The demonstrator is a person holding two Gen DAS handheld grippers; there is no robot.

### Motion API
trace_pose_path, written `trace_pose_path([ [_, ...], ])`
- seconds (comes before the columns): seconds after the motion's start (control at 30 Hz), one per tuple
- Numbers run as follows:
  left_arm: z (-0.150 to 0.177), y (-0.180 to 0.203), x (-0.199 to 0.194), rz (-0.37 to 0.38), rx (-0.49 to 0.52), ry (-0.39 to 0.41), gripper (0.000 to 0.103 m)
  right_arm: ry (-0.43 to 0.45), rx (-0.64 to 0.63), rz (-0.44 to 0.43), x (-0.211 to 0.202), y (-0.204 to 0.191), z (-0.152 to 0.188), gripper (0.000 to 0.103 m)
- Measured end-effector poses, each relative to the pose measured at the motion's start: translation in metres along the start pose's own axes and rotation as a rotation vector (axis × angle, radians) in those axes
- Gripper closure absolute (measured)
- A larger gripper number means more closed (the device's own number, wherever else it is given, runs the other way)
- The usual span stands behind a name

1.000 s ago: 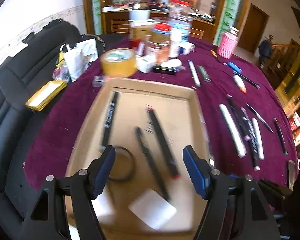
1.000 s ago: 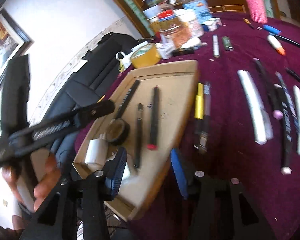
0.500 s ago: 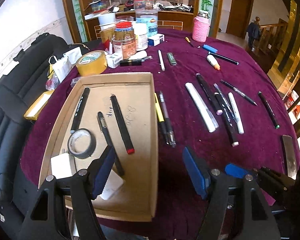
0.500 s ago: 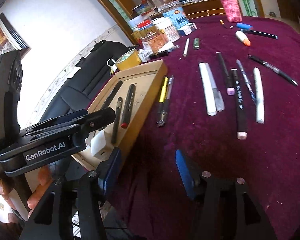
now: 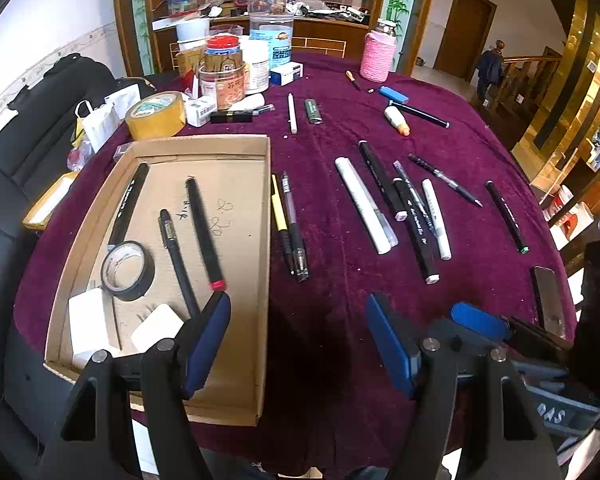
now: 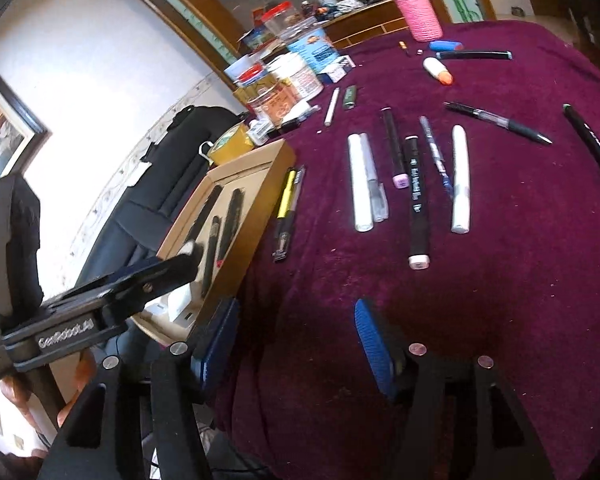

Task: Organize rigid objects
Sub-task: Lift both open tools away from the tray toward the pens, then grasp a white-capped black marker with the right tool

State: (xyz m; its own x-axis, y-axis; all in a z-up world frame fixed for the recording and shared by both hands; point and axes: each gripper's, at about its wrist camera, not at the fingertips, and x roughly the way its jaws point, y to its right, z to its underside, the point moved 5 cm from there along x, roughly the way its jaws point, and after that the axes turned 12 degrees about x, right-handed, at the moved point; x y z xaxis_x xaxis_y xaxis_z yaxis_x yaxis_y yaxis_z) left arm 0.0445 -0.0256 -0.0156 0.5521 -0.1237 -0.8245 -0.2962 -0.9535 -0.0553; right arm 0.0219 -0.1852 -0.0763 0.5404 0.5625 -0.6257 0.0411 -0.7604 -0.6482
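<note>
Right wrist: pens (image 6: 416,200) beyond hand-held gripper (image 6: 296,344).

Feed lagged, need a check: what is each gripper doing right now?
Left gripper: open, holding nothing.
Right gripper: open, jaws have just been opening, nothing between them.

Loose pens (image 5: 416,216) on purple cloth beside cardboard tray (image 5: 264,216) of markers (image 5: 204,232)

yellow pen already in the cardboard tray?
No. The yellow pen lies on the purple cloth just outside the cardboard tray, beside its right wall.
</note>
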Motion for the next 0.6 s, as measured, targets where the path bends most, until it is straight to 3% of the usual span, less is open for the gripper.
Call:
trace_pose_path([
  [0.13,-0.001,0.004,0.001,0.014,0.003,0.003,0.034,0.004,0.027,0.022,0.003,0.008,-0.012,0.039],
  [0.37,-0.003,0.000,0.011,0.033,-0.011,-0.022,0.034,-0.003,0.073,0.108,0.020,0.030,-0.036,0.056],
  [0.6,-0.009,-0.001,0.023,0.049,-0.018,-0.041,0.034,0.007,0.112,0.168,0.033,0.047,-0.062,0.064],
])
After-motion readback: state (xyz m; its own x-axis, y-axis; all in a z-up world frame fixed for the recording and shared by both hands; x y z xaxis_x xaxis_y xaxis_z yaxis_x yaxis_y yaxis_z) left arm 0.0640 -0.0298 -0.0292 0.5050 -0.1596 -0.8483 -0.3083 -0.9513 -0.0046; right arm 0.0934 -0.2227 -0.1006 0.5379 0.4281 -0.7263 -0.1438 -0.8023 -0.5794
